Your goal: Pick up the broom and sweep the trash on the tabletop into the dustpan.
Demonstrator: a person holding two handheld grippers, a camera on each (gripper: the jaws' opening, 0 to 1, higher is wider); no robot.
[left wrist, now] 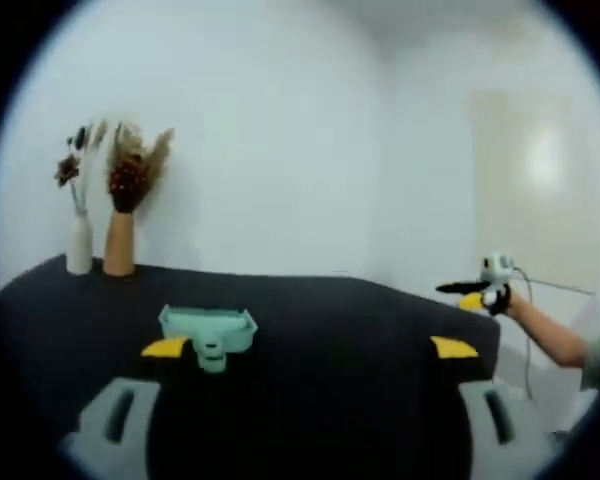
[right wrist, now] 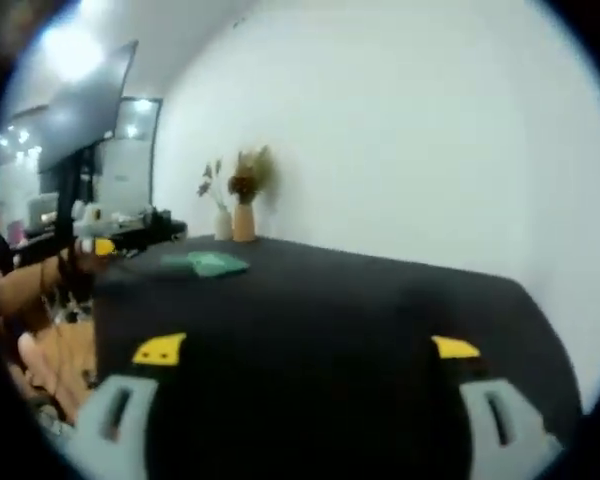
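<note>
Left gripper view is looking across a wide black table (left wrist: 380, 330) set against a white wall (left wrist: 280, 150), with the mint-green dustpan (left wrist: 208, 330) lying flat toward the left, just ahead of the left gripper (left wrist: 309, 348). That gripper is hanging released, its jaws spread wide and gripping nothing, the yellow tip of one jaw sitting just beside the dustpan's near edge without clearly touching it. Far back at the left corner, a white vase (left wrist: 79, 243) and a tan vase (left wrist: 119, 243) of dried flowers are standing side by side.

Off the table's right end, the right gripper (left wrist: 477, 291) is being held out on a person's arm (left wrist: 545, 330), well apart from the dustpan. In the right gripper view its own jaws are gaping equally wide over the dark tabletop, empty, with the dustpan lying far across the surface near the vases.

Judging from this, the task is sitting at its very start: both tools are approaching, and nothing is being grasped yet. No broom can be made out from either camera, and any trash on the black cloth is too small or too blurred to tell. The next move is likely calling for finding the broom and closing one gripper on its handle, while the left, already nearest, is well placed for steadying the dustpan.
</note>
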